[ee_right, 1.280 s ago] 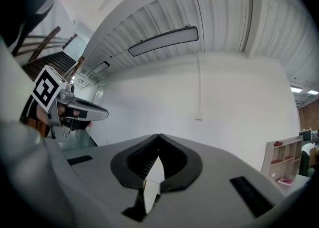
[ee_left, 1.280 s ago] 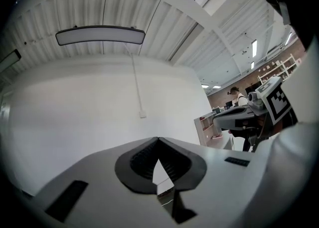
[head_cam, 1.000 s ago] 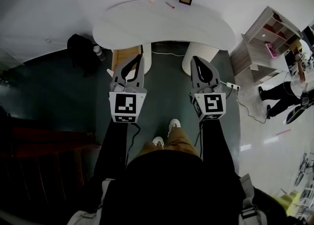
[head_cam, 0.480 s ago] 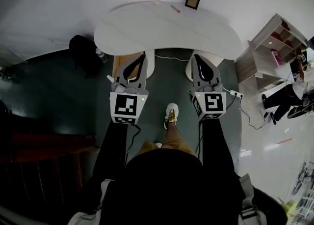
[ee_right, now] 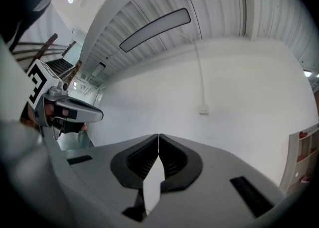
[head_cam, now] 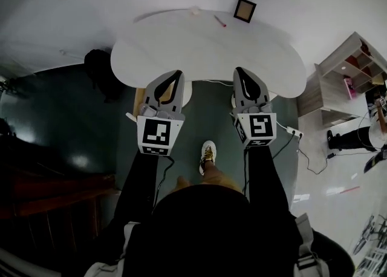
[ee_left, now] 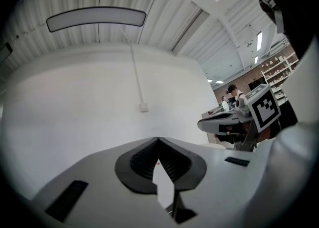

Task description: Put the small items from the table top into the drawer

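Left gripper (ee_left: 158,139) had its jaws pressed together on nothing, and right gripper (ee_right: 158,135) was the same. As I judged it, the task had not yet begun. The small items lay along the far edge of the table (head_cam: 199,52), well apart from both grippers: a pink pen (head_cam: 219,20), a small pale thing (head_cam: 194,10) I could not identify, and a frame (head_cam: 245,9) near the pen. A wooden sliver (head_cam: 139,94) under the table's near left edge may have been the drawer, though I could not tell whether it stood open. All the picking and carrying was left to do. Only the head view showed me the table top and the items. The gripper views looked level at the wall (ee_left: 99,102) and its socket (ee_left: 144,106), and they settled how the jaws stood.
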